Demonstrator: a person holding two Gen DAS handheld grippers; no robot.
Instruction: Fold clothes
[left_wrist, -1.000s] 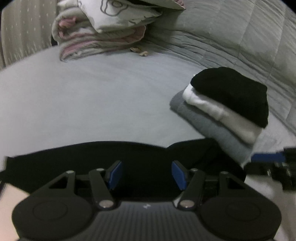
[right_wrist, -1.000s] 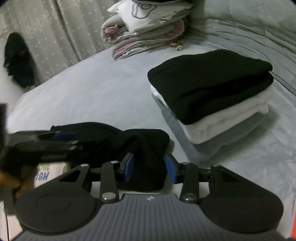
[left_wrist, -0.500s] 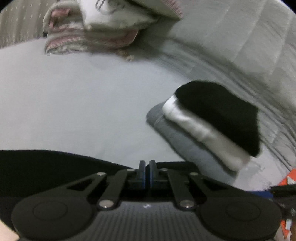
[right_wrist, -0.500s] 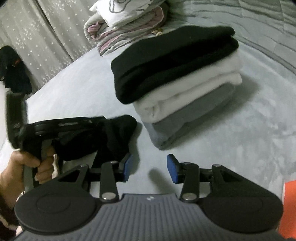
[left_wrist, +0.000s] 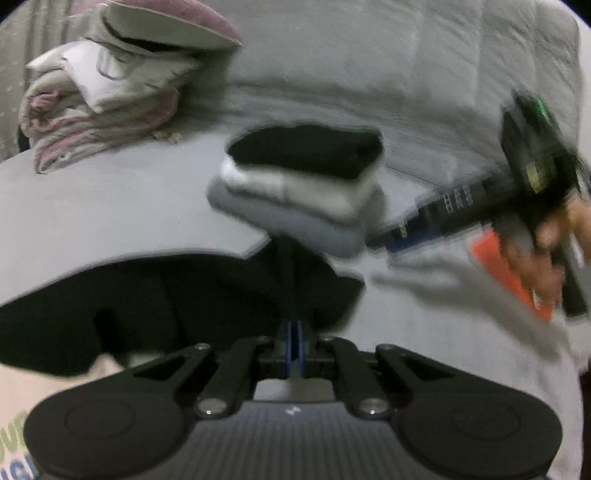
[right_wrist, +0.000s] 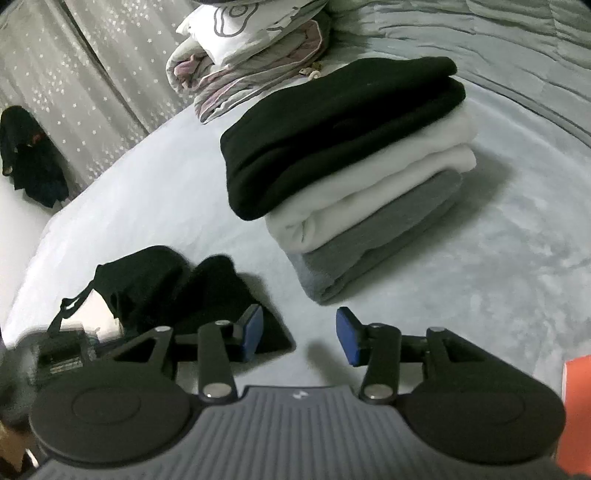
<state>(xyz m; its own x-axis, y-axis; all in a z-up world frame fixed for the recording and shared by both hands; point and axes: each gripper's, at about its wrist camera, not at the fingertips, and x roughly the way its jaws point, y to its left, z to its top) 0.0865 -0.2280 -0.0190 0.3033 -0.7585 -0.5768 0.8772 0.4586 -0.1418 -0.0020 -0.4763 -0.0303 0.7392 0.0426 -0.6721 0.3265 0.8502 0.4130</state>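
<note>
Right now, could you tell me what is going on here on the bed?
A person is folding clothes on a grey bed, with a handheld claw in each hand. The left claw is shut on a black garment that lies loose near the bed's edge. The right claw is open and holds nothing, above the sheet beside that garment. A finished stack sits behind: black on white on grey. Folded bedding is piled further back.

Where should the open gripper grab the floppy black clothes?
Probably the near loose edge of the black garment, coming low from the right gripper's side. It lies crumpled on the bed, with the left gripper shut on its other part.
</note>
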